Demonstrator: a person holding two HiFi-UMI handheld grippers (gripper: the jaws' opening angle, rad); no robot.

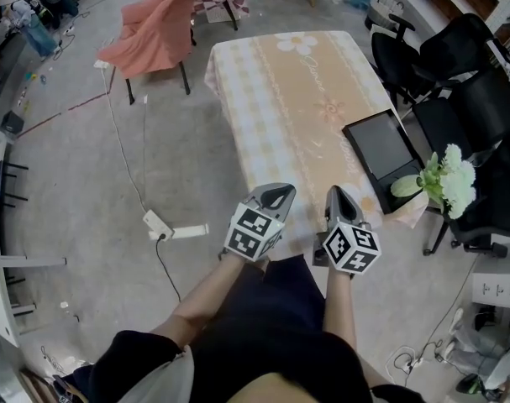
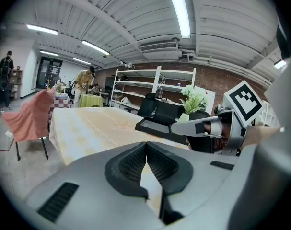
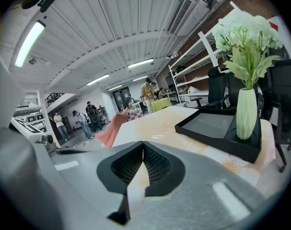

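Both grippers are empty at the near end of the desk [image 1: 271, 99], short of the black tray [image 1: 381, 154]. The left gripper [image 1: 279, 194] has its jaws pressed together, the ribbed pads meeting at the tips with nothing between them. Its own view shows only the checked cloth through the small gap behind the pads. The right gripper [image 1: 335, 196] is likewise closed on nothing, its jaws meeting tip to tip. It is the nearer of the two to the tray, off the tray's near left corner, with the left gripper just beside it and farther left.

The tray lies flat at the desk's right edge. A pale green vase [image 1: 405, 186] of white flowers [image 1: 453, 180] stands upright in the tray's near right corner. Neither gripper touches the tray, the vase or the cloth. By my judgement the handling is at its very start: nothing looks lifted, tipped or gripped, and all of it is yet to do.

Black office chairs [image 1: 456, 65] stand right of the tray. A chair draped in pink cloth [image 1: 154, 32] stands well to the tray's far left, and a white power strip [image 1: 158, 223] lies on the floor well to its near left.
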